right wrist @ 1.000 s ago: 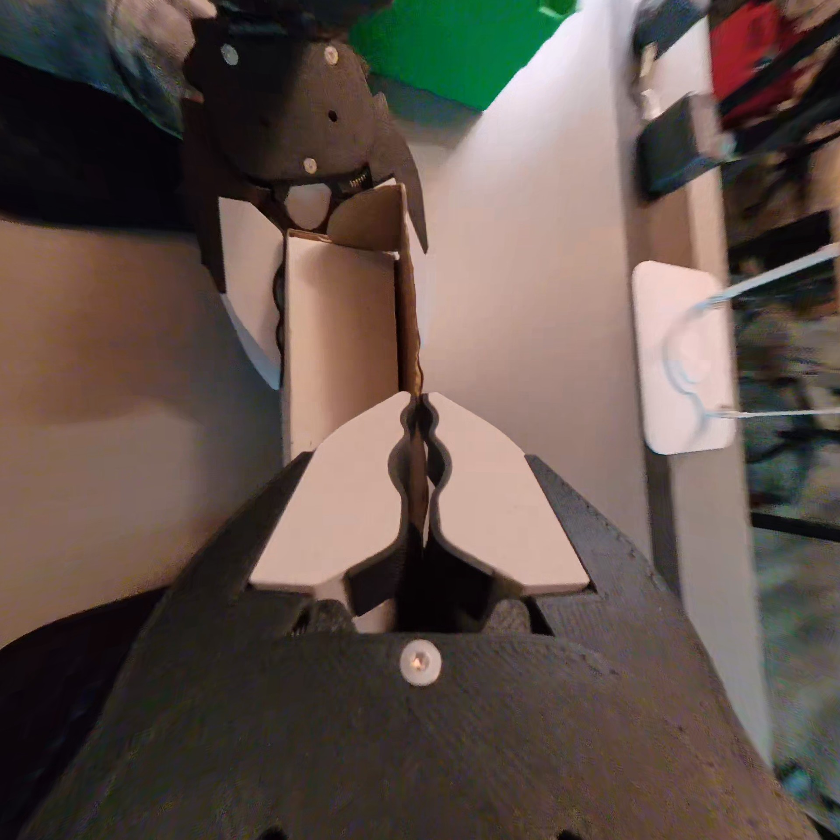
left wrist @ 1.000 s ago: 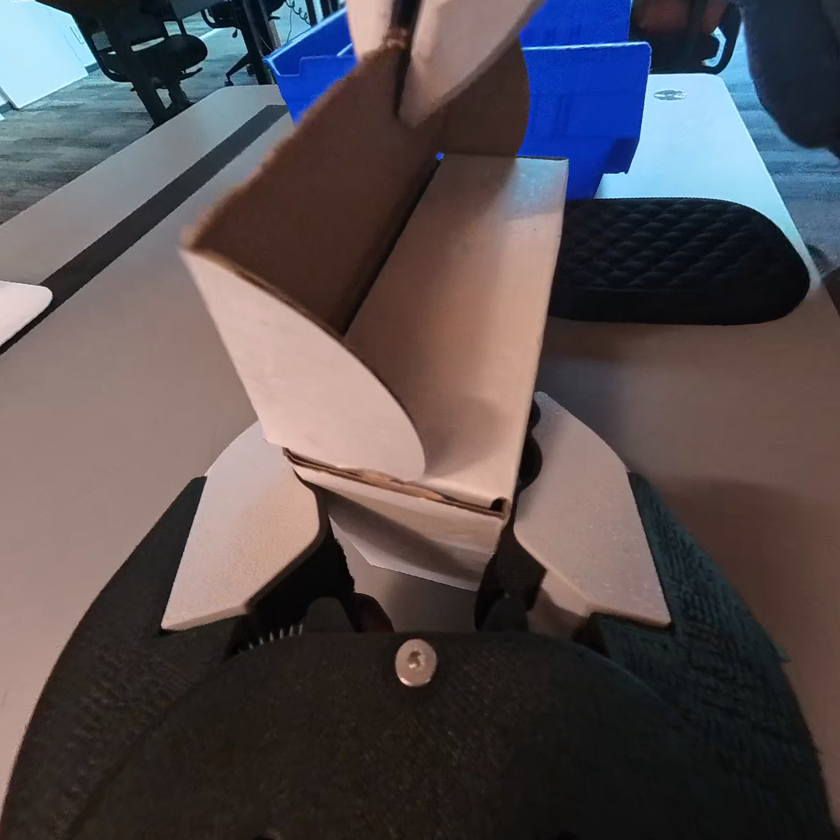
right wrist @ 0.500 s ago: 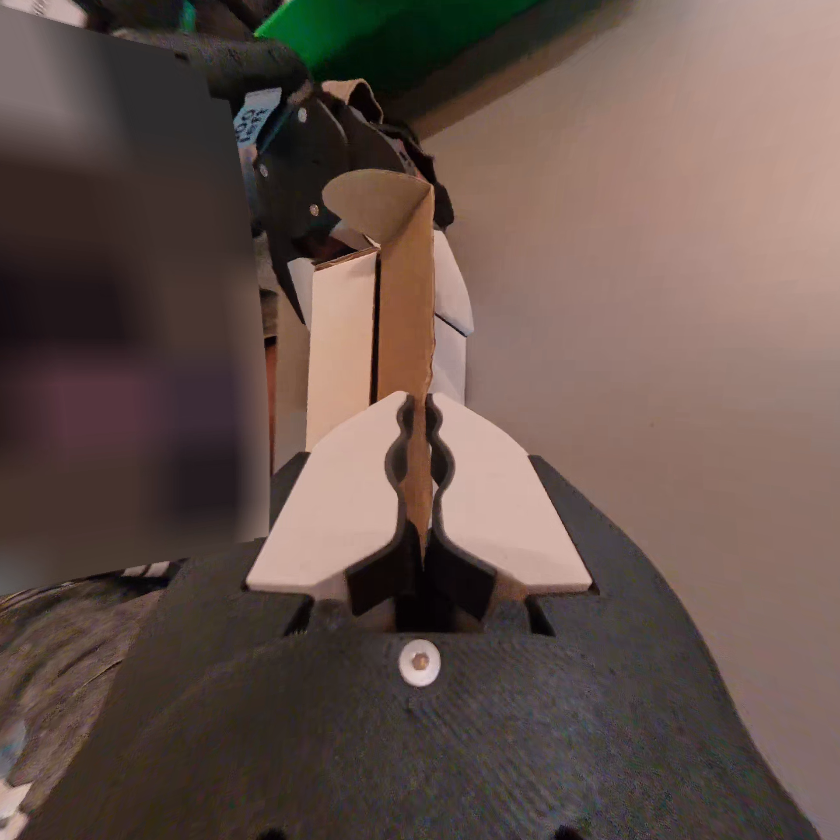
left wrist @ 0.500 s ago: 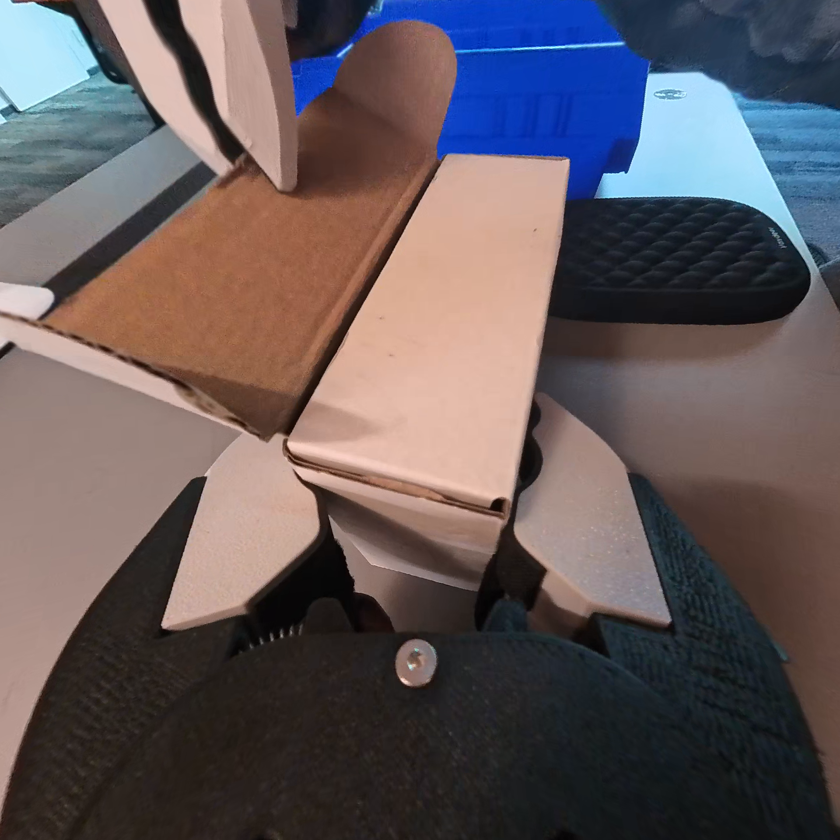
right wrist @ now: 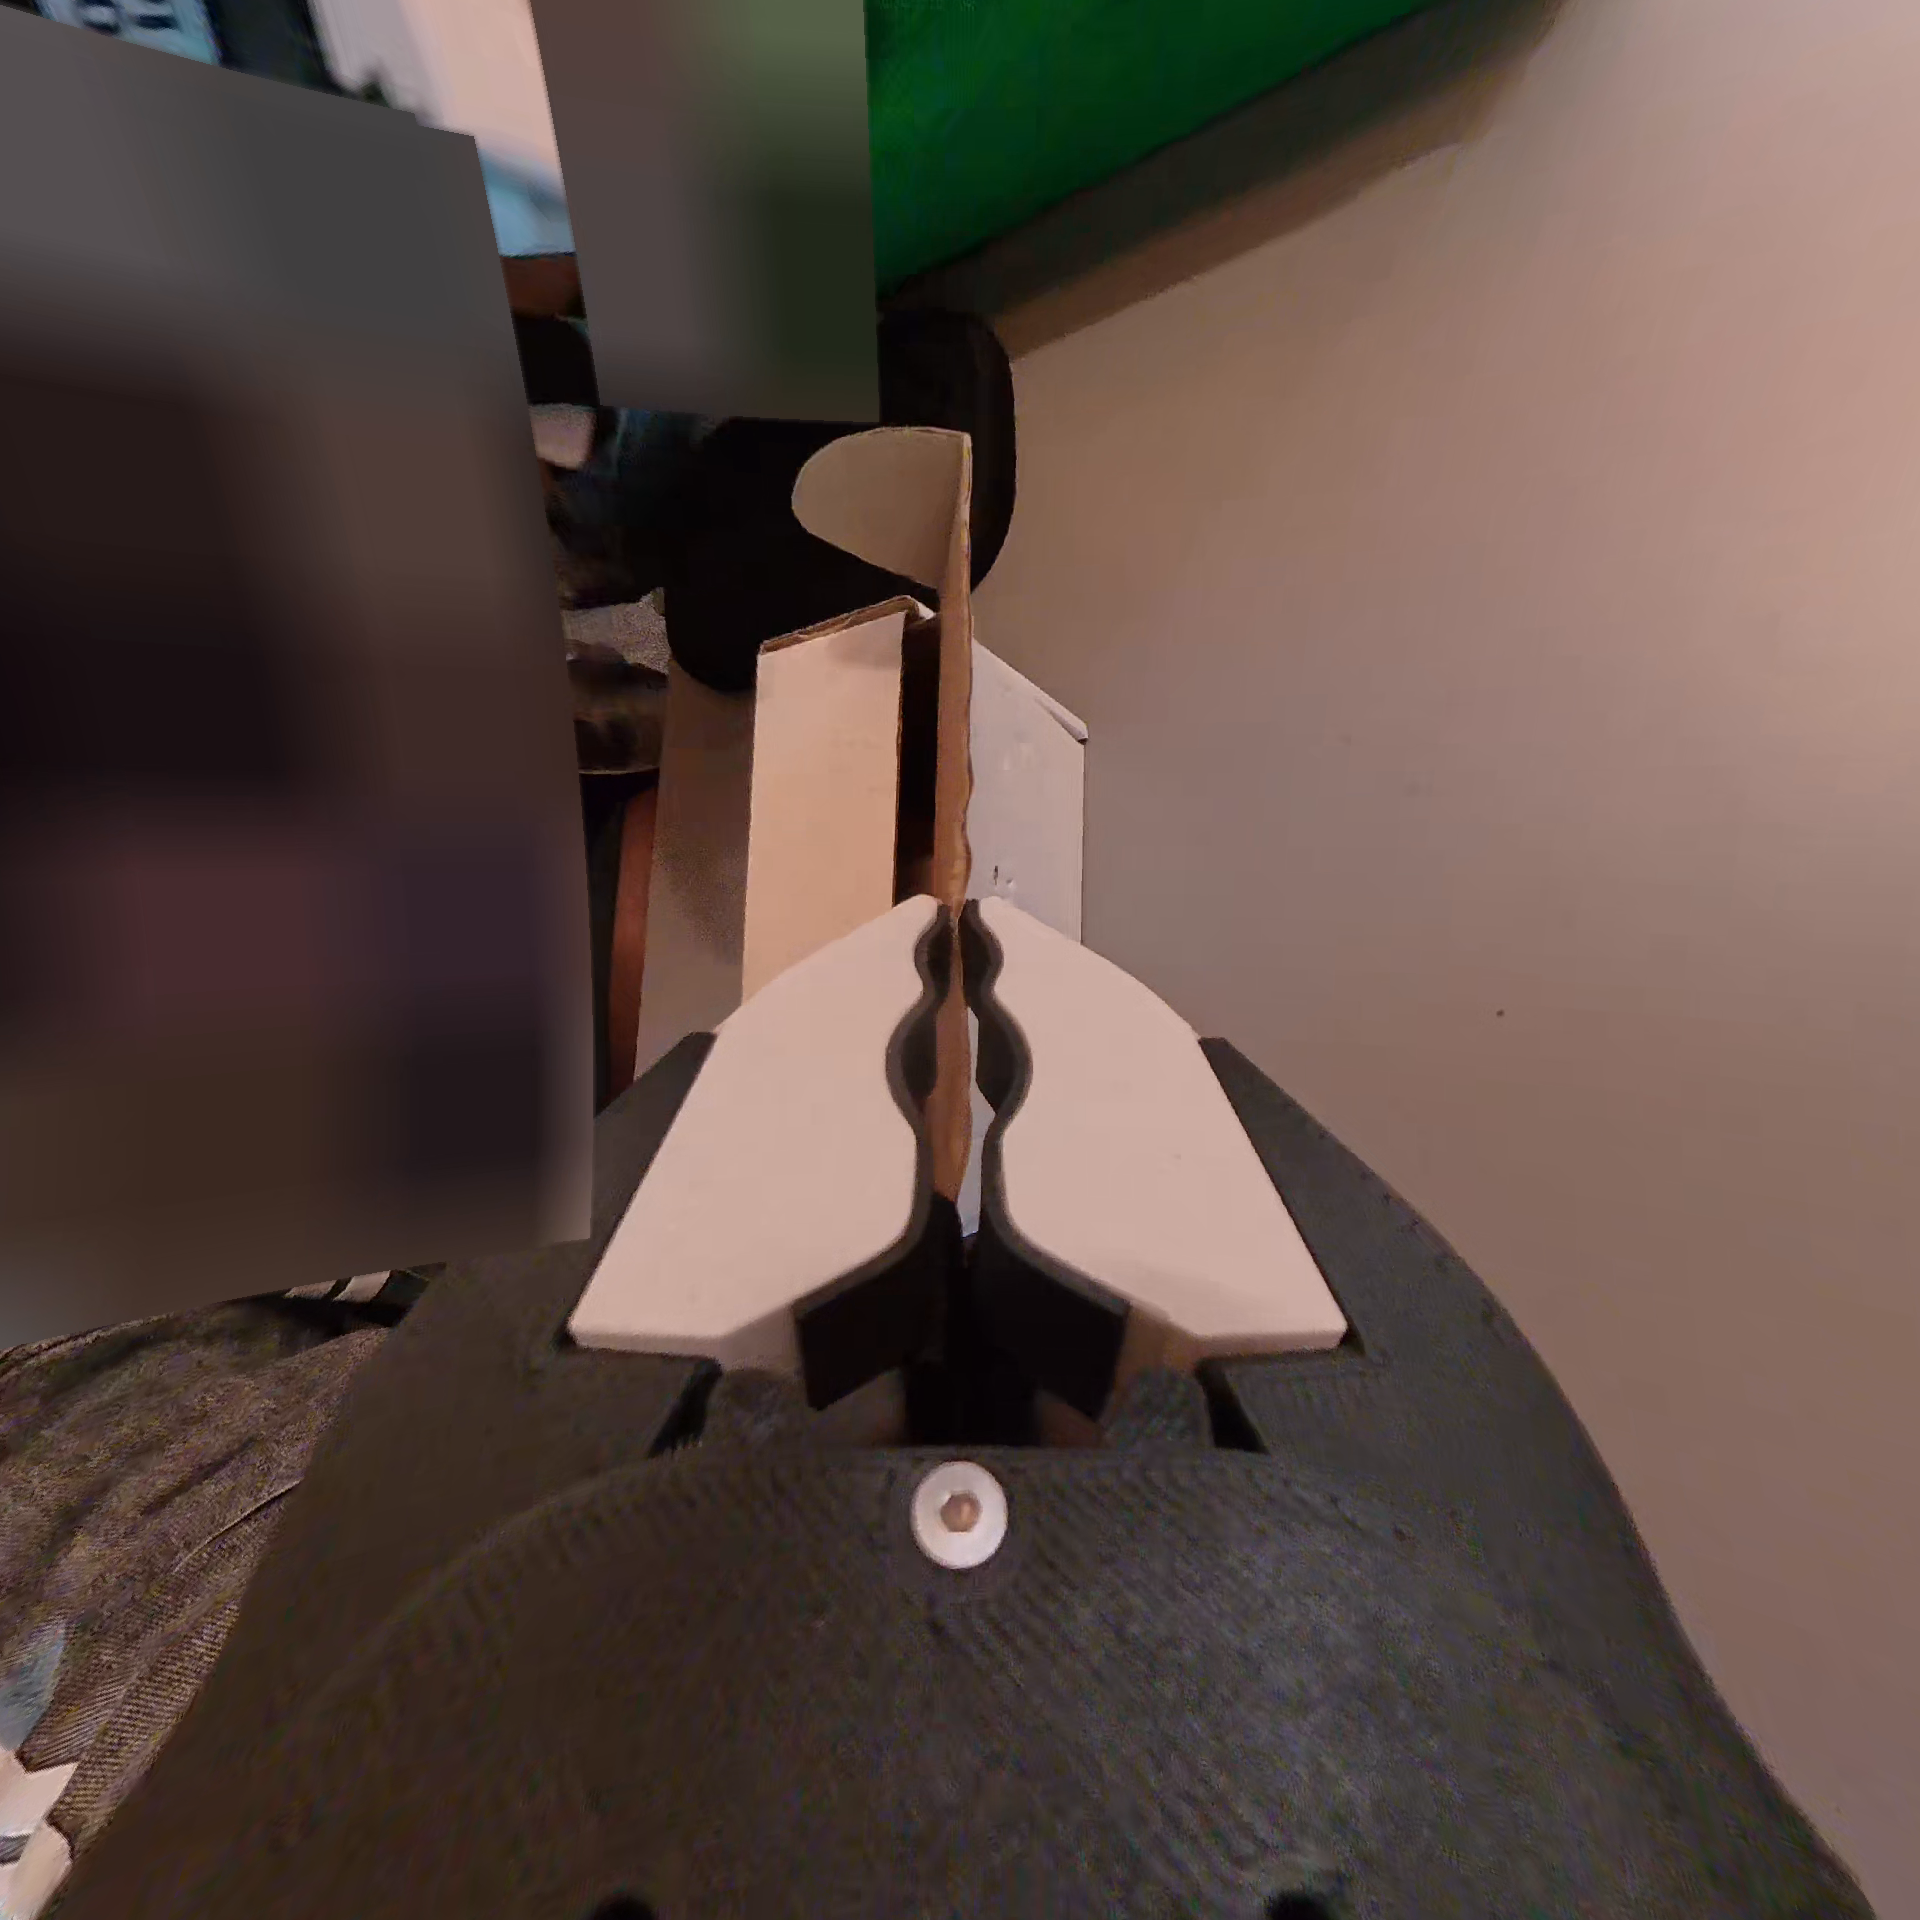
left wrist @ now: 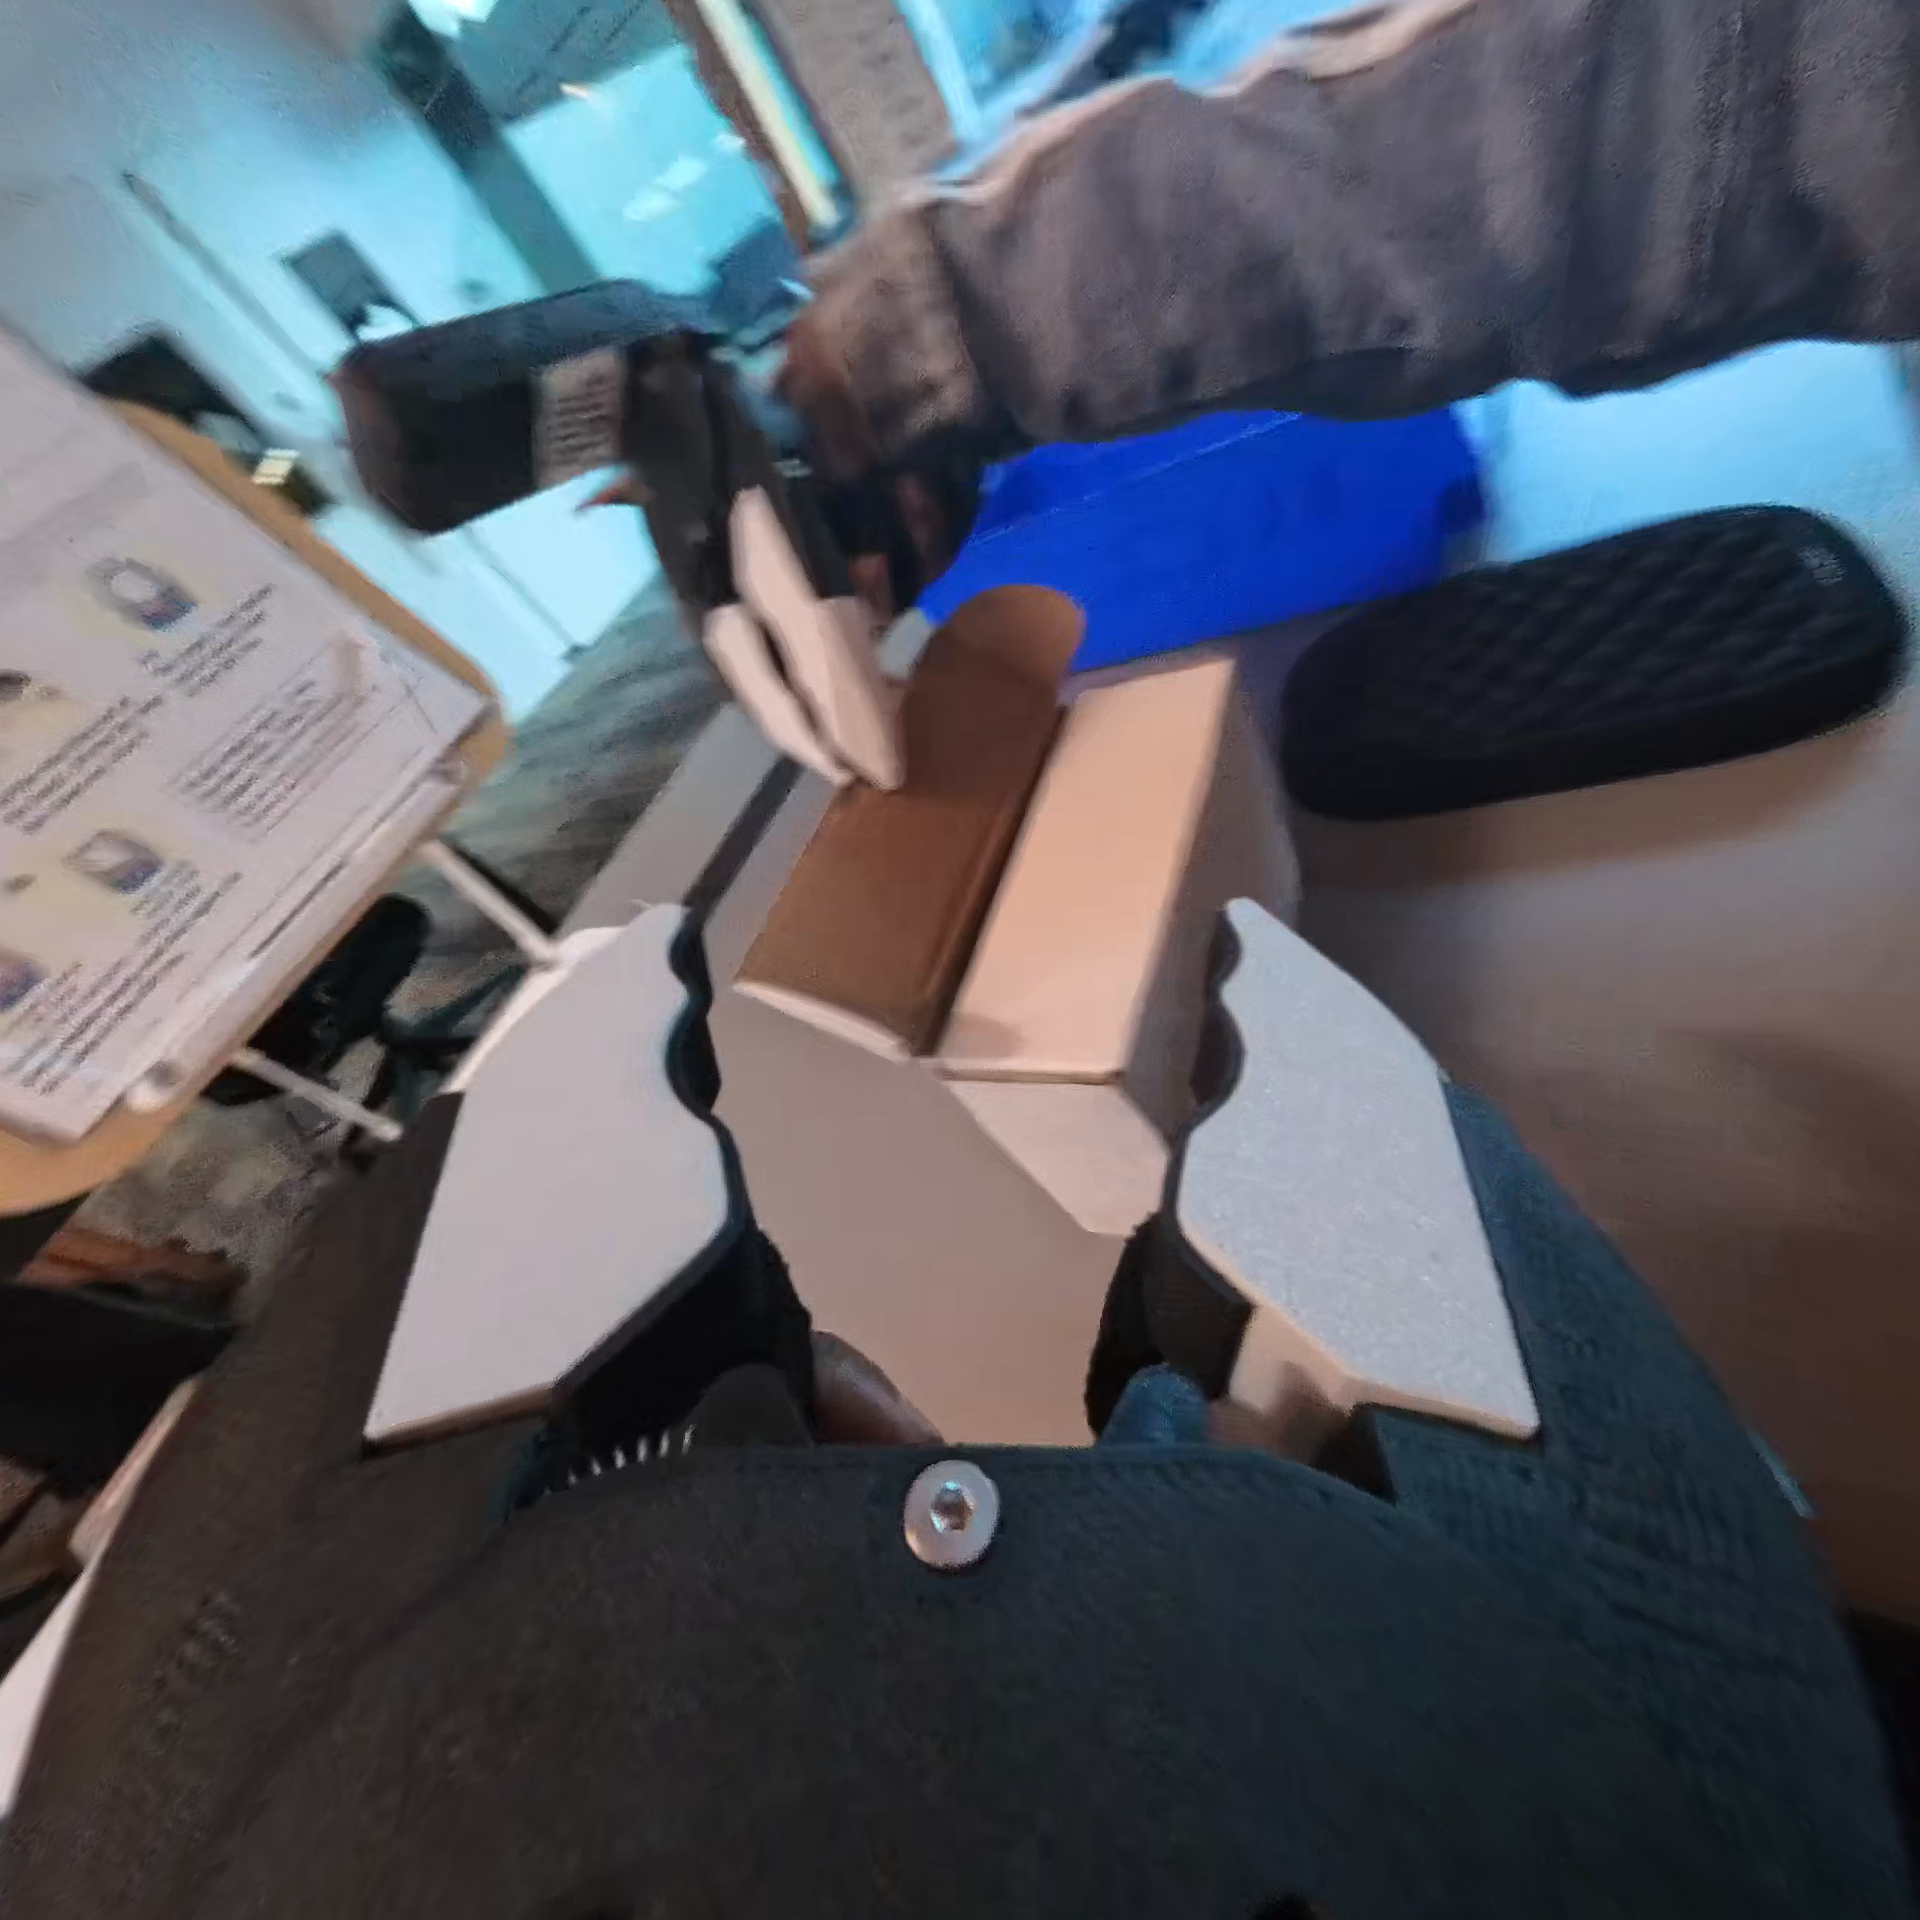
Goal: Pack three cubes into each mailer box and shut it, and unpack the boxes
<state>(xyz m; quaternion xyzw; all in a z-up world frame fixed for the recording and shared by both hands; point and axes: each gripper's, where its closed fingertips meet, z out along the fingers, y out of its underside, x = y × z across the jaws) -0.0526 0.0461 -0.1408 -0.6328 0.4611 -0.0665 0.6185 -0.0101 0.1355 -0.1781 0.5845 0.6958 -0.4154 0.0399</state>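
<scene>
A white mailer box [left wrist: 1101, 862] lies with its near end between the fingers of my left gripper [left wrist: 951, 920], which is shut on it. The box's lid [left wrist: 914, 862] is swung open to the left, brown inside up. My right gripper [left wrist: 831, 727] comes in from the far left and is shut on the lid's far edge. In the right wrist view the lid [right wrist: 954, 727] stands edge-on between the closed fingers of my right gripper [right wrist: 958, 914], with the box's white wall [right wrist: 821, 790] beside it. No cubes show; the box's inside is hidden.
A blue bin [left wrist: 1226, 520] and a black quilted pad [left wrist: 1579, 655] sit behind the box on the tan table [left wrist: 1610, 1039]. A board with printed sheets [left wrist: 208, 727] is at the left. A person's sleeve [left wrist: 1455, 208] crosses above. A green bin [right wrist: 1091, 125] is at the table's far side. My hands' fingertips stand some 12 cm from each other.
The lid has swung from upright down to the left, still held by my right gripper. The left wrist view has rolled and now looks past the table's left edge.
</scene>
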